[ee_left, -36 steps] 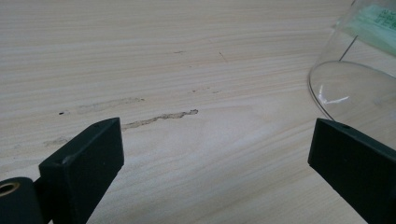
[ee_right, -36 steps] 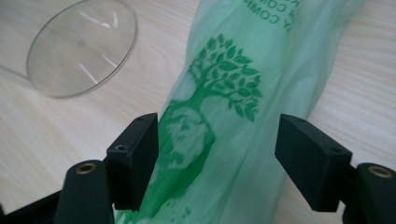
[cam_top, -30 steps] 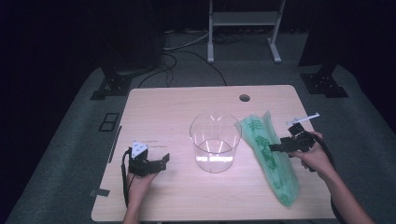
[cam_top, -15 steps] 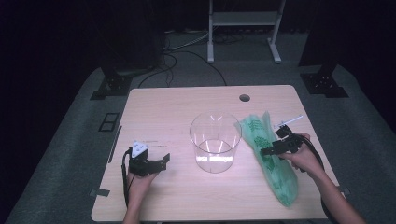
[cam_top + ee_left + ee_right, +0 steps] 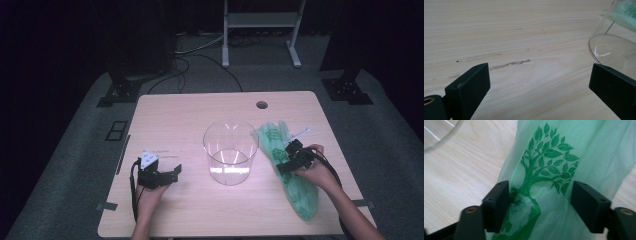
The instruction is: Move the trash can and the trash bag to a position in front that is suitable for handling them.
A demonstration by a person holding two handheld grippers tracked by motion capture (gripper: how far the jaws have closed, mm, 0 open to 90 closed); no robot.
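Note:
A light green plastic bag (image 5: 296, 192) with a printed tree (image 5: 549, 162) lies flat on the right side of the wooden table (image 5: 200, 115). My right gripper (image 5: 283, 167) is low over its middle. Its jaws have just been closing a little and still stand wide apart (image 5: 540, 205), with the bag's film between them and not pinched. A clear round glass container (image 5: 230, 152) stands upright at the table's centre. My left gripper (image 5: 175, 170) rests on the table to the container's left, open (image 5: 539, 85), with bare wood between its jaws and the glass base (image 5: 614, 47) just ahead.
A round cable hole (image 5: 261, 105) sits near the table's far edge. A thin white strip (image 5: 298, 134) lies beside the bag's far end. Beyond the table stand dark stands, floor cables and a white metal frame (image 5: 260, 20).
My right gripper has moved left and down from the bag's right edge onto its middle. The left gripper has stayed where it was.

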